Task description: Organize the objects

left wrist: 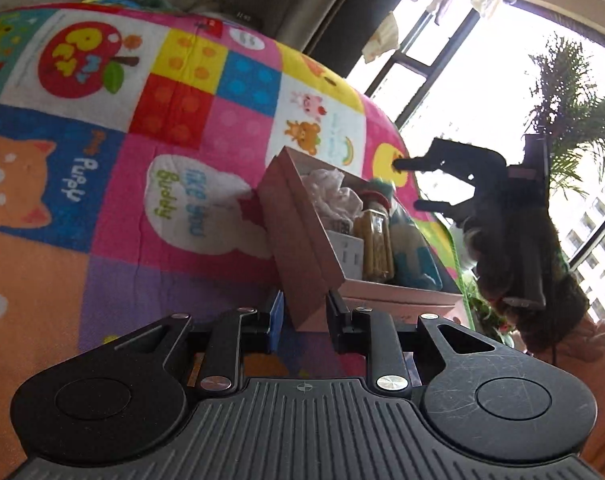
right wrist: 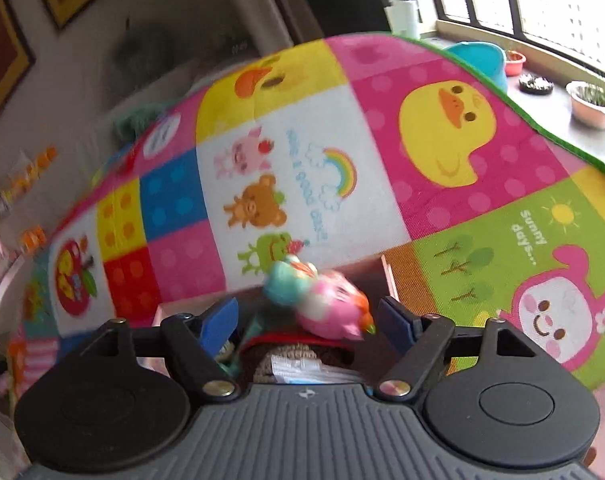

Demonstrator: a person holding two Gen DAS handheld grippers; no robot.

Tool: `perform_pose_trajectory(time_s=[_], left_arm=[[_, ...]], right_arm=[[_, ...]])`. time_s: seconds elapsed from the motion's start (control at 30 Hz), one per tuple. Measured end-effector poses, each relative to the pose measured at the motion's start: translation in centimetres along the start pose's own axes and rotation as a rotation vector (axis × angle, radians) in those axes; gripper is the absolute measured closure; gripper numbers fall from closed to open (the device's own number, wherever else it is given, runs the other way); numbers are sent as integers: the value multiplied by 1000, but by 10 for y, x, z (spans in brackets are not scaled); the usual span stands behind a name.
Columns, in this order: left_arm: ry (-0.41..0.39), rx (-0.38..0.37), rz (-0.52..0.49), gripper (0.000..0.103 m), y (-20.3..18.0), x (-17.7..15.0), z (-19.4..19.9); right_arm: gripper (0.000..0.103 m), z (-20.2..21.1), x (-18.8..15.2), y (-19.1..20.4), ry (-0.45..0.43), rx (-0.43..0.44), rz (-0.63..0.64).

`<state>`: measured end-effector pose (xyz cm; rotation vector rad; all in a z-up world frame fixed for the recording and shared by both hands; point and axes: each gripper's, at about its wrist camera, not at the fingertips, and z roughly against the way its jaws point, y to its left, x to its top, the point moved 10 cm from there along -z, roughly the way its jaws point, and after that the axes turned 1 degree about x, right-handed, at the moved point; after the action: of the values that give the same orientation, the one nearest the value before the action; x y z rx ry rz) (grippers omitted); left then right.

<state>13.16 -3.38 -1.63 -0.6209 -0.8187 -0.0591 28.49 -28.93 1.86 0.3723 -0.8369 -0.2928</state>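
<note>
Pink cardboard box [left wrist: 302, 240]: light, stiff, best taken by its wall; clamped there by left gripper [left wrist: 302, 312]. Right gripper [right wrist: 306, 316] spread, plastic toy [right wrist: 326, 304] unpressed.

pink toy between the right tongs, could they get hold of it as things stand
Probably yes. The pink toy sits between the open right tongs, whose blue pads do not press it, and nothing blocks it. It is blurred, so its exact position is hard to judge.
</note>
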Motion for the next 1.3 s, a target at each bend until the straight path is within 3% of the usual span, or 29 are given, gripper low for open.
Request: perform_pose_trajectory(time_s=[0.1,0.17,0.2,0.3,0.37,0.47,0.57,0.67,0.7,0.87,0.97,1.13,1.3], left_arm=[[5,-14,-9,78,-7,-1,-4],[9,-23,-24,78,-15,-2,-6],[9,-24,-33,78,-19,-2,-7],[-9,-6,-66,78,-27,5,-8],[-26,12,-80,77,-30,14,-10],[-26,53,-78,77,-31,25,-22],[47,87,-83,77,-31,22,-46],[71,137,-98,77,-29,19,-65],[73,162,-99,75,-26,19,-69],[72,236,-65,37,-5,20,-79],[43,275,-56,29,9,26,-68],[-39,353,-33,28,43,46,-39],[-68,383,28,14,75,52,-27]], right_arm=[[32,9,16,-1,-59,1,0],[50,3,18,3,-46,0,24],[51,-1,16,3,-34,-9,28],[51,-6,4,-2,-4,-20,11],[51,5,-4,-6,-29,-33,26],[51,39,-19,-10,-97,-83,132],[50,80,-44,-14,-156,-131,281],[36,109,-84,-17,-128,-84,407],[36,114,-99,-19,-103,-64,430],[36,102,-149,-24,-40,-128,544],[37,79,-157,-12,-41,-142,578],[35,54,-166,33,-42,-90,620],[35,32,-168,65,-57,-80,638]])
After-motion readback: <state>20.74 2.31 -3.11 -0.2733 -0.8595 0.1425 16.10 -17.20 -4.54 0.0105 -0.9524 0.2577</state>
